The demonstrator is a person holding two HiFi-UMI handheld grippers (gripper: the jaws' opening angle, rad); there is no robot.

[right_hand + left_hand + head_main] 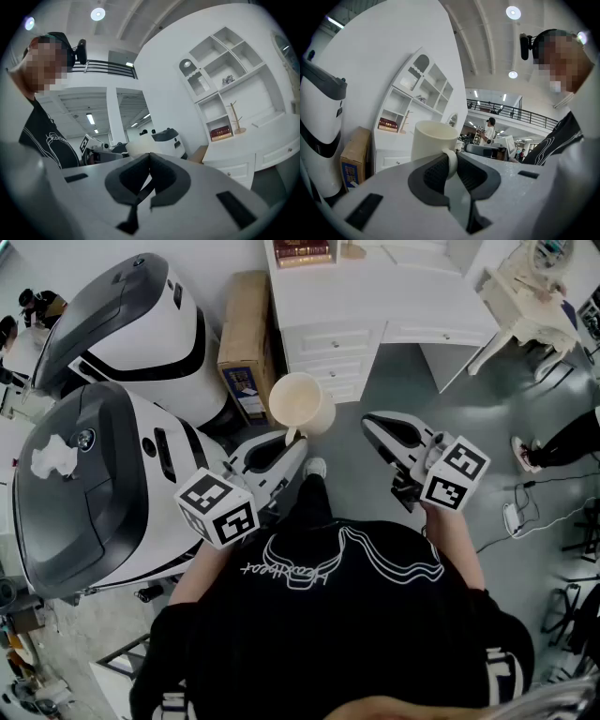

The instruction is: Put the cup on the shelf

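— Where is the cup now?
— My left claw [452,165] is gripping the handle of the one cream ceramic cup [433,140], in the air before the white desk [394,296]. Only the gripper views show the compartments of the white shelf [225,70]. My right claw [150,159] is closed and holds nothing.
— How many claws?
— Two.

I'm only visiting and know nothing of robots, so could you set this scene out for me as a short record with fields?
who: a person with a gripper in each hand
left gripper: shut on the handle of the cream cup, carried clear of the floor
right gripper: jaws together, nothing between them
shelf: white unit ahead, with red books in one compartment
progress: cup not yet on the shelf
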